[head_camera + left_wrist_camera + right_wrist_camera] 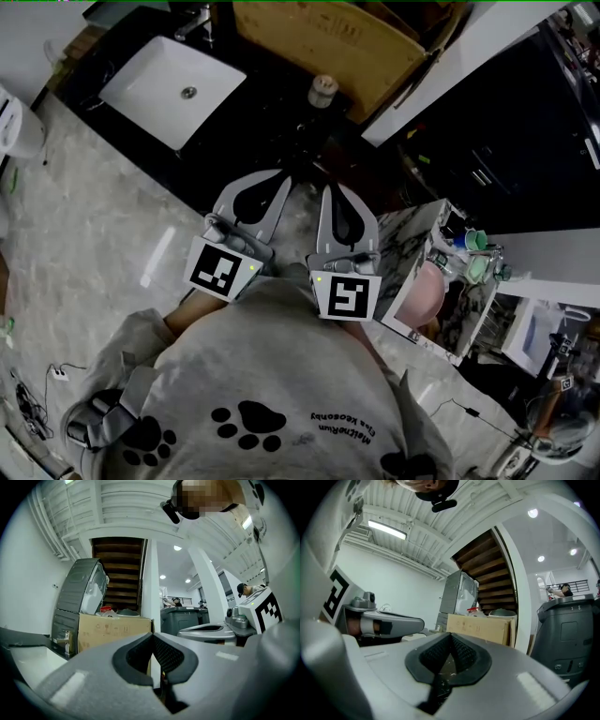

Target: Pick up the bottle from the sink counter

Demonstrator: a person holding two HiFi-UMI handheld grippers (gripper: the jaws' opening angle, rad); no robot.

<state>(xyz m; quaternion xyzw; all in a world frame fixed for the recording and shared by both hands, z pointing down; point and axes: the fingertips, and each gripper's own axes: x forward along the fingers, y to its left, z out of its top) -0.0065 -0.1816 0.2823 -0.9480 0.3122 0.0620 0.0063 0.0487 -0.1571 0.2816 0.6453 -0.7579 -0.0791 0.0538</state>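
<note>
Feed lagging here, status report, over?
Left gripper shut, empty. Right gripper shut, empty. Bottle on counter, untouched, beyond both. No obstacle seen.

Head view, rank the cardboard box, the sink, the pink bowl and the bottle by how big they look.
1. Cardboard box, though cut off by the frame's top.
2. Sink.
3. Pink bowl, nearer the camera, so its true size is unsure.
4. Bottle.

Head view dim and contrasty; the black glossy worktop (272, 112) loses detail, and the pale marble floor (103, 216) bears a glare streak; both gripper views are bright under a long ceiling tube lamp (386, 529) and round recessed spotlights (533, 513); fisheye bending, dark corners.
</note>
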